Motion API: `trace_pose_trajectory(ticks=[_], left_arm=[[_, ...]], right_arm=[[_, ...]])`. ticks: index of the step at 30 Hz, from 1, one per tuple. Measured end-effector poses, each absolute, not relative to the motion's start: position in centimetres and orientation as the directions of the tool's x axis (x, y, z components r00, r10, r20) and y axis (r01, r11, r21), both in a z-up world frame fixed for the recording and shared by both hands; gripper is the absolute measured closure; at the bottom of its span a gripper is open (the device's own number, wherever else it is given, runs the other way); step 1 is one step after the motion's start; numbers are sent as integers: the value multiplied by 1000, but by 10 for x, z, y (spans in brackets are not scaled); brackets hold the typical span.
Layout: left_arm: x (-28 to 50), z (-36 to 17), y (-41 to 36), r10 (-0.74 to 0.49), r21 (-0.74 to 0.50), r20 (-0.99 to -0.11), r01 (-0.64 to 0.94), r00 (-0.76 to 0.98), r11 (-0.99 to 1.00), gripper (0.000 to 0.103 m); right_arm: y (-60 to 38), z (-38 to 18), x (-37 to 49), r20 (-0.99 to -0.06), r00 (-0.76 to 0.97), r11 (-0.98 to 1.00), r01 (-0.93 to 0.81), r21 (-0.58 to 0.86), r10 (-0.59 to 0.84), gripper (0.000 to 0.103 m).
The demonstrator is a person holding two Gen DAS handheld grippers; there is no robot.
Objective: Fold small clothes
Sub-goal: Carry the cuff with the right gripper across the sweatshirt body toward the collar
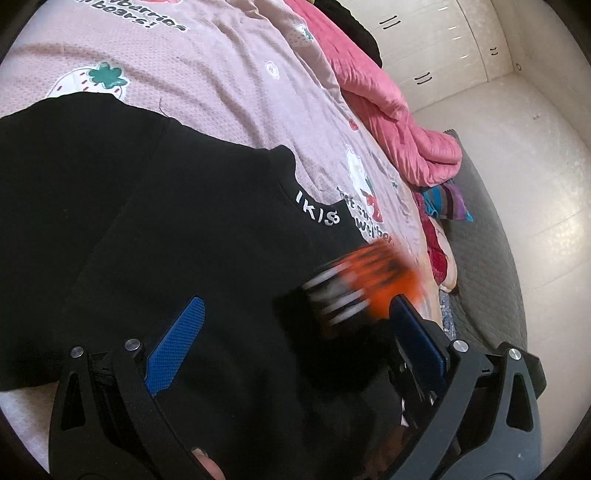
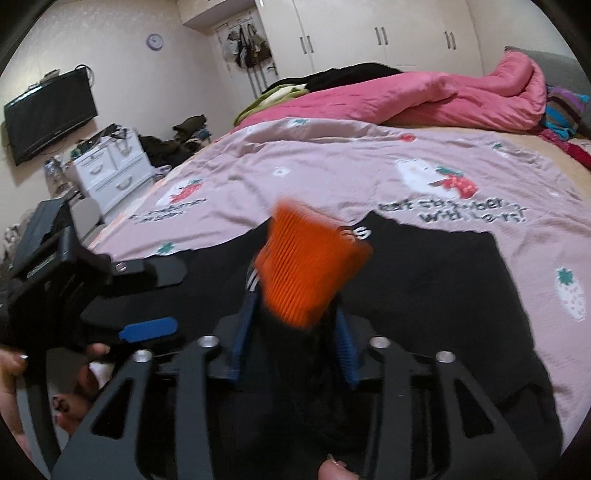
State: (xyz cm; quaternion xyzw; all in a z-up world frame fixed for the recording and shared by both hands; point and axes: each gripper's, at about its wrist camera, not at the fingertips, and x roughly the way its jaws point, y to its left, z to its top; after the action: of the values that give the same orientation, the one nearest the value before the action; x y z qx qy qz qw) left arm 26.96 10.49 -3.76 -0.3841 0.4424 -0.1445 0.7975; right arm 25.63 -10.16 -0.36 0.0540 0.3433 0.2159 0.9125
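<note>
A black garment (image 1: 147,221) with white lettering at its collar lies spread on the bed; it also shows in the right wrist view (image 2: 424,280). Its sleeve ends in an orange ribbed cuff (image 2: 310,266) with white stripes, blurred by motion. My right gripper (image 2: 295,332) is shut on that black sleeve just below the cuff and holds it up over the garment. The cuff (image 1: 373,280) shows in the left wrist view beside my left gripper's right finger. My left gripper (image 1: 291,314) is open over the garment, its blue pads (image 1: 181,339) wide apart. It appears in the right wrist view (image 2: 147,328) at the left.
The bed has a pink strawberry-print sheet (image 2: 332,170). A rumpled pink quilt (image 2: 443,96) and striped clothes (image 2: 565,107) lie at the far side. A white drawer unit (image 2: 110,173) and a wall TV (image 2: 48,114) stand left of the bed. Wardrobes (image 2: 369,33) line the back wall.
</note>
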Motion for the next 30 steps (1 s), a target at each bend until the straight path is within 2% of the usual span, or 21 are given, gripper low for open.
trace_pose_trajectory(ticks=[2, 7, 14, 16, 18, 20, 21, 26, 30], left_arm=[[268, -37, 107, -561, -738, -595, -114, 575, 665, 9], [264, -38, 102, -532, -703, -623, -112, 574, 702, 15], [260, -53, 96, -464, -632, -690, -150, 556, 760, 49], [258, -51, 93, -435, -603, -700, -143, 567, 785, 64], [259, -50, 88, -421, -584, -705, -129, 571, 802, 89], [260, -48, 82, -381, -536, -720, -116, 580, 836, 98], [260, -45, 78, -369, -516, -719, -98, 589, 851, 101], [252, -10, 72, -346, -456, -661, 10, 665, 890, 102], [244, 5, 75, -308, -409, -641, 26, 703, 912, 102]], right_arm=[[-103, -1, 251, -595, 670, 894, -371, 250, 445, 46], [-128, 6, 246, -580, 689, 900, -336, 277, 435, 39], [-173, 12, 254, -577, 730, 926, -228, 301, 367, 38], [-183, 14, 256, -572, 742, 931, -205, 302, 348, 38], [-196, 17, 256, -565, 762, 939, -170, 298, 317, 38], [-208, 20, 257, -559, 777, 945, -142, 294, 290, 38], [-214, 21, 258, -558, 783, 949, -126, 290, 274, 38], [-255, 19, 260, -575, 804, 961, 16, 275, 151, 38], [-284, 12, 262, -584, 796, 932, 75, 354, 157, 38]])
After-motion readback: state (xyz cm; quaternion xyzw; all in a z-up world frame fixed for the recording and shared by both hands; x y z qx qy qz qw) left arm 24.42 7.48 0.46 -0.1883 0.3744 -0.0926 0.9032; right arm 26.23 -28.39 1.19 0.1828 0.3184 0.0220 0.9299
